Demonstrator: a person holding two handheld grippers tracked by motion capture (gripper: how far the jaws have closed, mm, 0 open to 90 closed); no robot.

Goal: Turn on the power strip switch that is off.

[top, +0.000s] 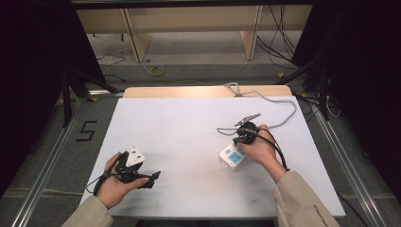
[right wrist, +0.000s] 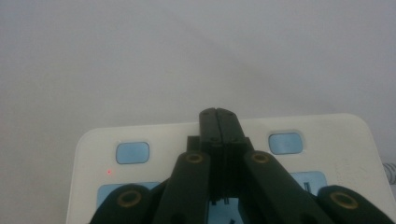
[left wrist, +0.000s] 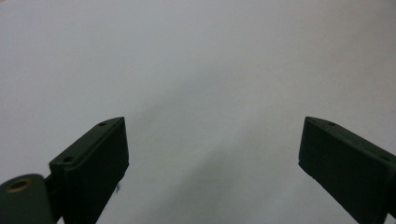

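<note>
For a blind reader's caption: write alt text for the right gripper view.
The right gripper, its black jaws pressed shut, sits over a white power strip with pale blue buttons and a small red light. Beyond lies the plain white table surface.

A wide counter (top: pixel 189 127) covered by a flat white sheet, bare wood showing along its far edge. A white rectangular plastic power strip with pale blue panels (top: pixel 232 157) lies right of centre, its grey cable (top: pixel 283 106) curling off the far edge.
</note>
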